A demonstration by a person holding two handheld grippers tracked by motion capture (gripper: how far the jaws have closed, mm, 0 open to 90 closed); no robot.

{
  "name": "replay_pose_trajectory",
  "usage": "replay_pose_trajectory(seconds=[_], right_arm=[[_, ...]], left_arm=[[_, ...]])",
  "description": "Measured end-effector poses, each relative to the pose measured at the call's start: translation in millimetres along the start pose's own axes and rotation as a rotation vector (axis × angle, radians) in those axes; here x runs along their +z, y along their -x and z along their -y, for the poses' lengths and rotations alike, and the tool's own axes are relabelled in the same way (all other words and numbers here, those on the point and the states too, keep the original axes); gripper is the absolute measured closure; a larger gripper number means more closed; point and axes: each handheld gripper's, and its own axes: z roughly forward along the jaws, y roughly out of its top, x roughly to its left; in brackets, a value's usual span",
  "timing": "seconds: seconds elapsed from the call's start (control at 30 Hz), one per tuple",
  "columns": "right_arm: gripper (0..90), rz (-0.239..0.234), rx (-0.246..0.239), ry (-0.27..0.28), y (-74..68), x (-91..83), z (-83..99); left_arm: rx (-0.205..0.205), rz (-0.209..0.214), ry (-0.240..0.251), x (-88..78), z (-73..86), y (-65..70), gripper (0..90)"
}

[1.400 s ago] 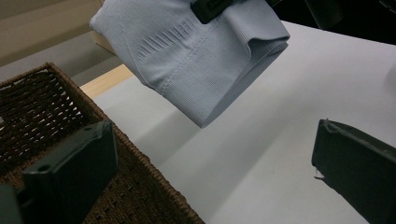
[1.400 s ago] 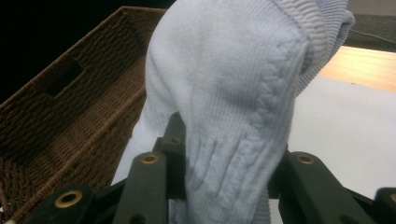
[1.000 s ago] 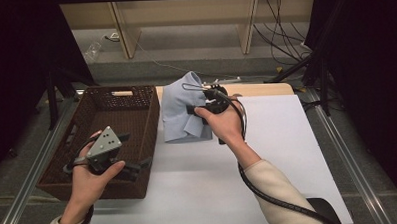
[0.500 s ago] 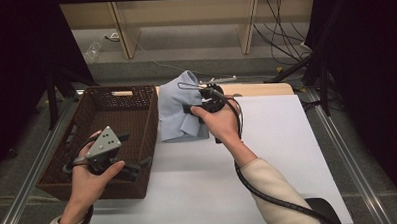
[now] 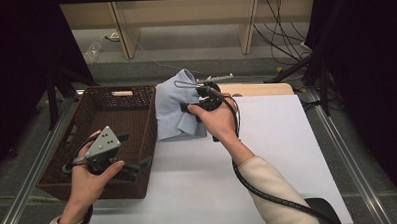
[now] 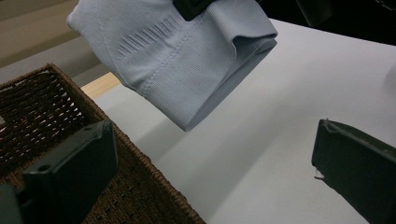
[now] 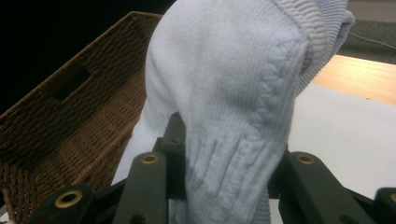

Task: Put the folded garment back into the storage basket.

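Near left, the left gripper (image 5: 138,166) hovers over the basket (image 5: 63,171), jaws apart and empty; farther off, the right gripper (image 5: 198,98) clamps the folded blue garment (image 5: 174,105) above the surface (image 5: 288,154) (beside the basket's far right corner); its hanging hem may snag the rim.

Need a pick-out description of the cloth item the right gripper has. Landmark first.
Start at the white table and find the brown wicker basket on its left side. Just right of the basket's far corner, the right gripper is shut on a folded pale blue knit garment, held off the tabletop. It is the one soft, light blue thing there, with ribbed cuffs.
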Motion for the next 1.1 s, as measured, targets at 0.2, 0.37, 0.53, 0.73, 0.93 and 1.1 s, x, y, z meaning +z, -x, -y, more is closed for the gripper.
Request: replay_pose_trajectory(seconds=[0.2,0.37,0.53,0.73,0.93,1.1], right_arm=[[64.3,-0.002,0.000,0.001,-2.6,1.7,-1.3],[64.2,-0.005,-0.007,0.000,-5.1,4.2,-3.0],[64.2,-0.007,-0.010,0.001,-7.1,5.7,-4.8],[64.2,-0.008,-0.009,0.004,-8.1,5.4,-7.7],[64.2,-0.010,-0.013,0.010,-10.3,4.8,-12.0],[64.2,-0.015,-0.018,0.013,-13.9,6.3,-15.4]], left_arm=[[0.002,0.001,-0.001,0.4,-0.1,0.4,0.0],[0.003,0.000,0.001,-0.6,-0.6,0.1,0.0],[-0.001,-0.001,0.001,-1.1,-0.4,-0.4,0.0],[-0.002,-0.001,0.002,-0.9,-0.6,-0.2,0.0],[-0.001,-0.001,0.000,-0.9,-0.6,-0.2,0.0],[-0.001,-0.001,0.000,-0.7,-0.7,-0.1,0.0]])
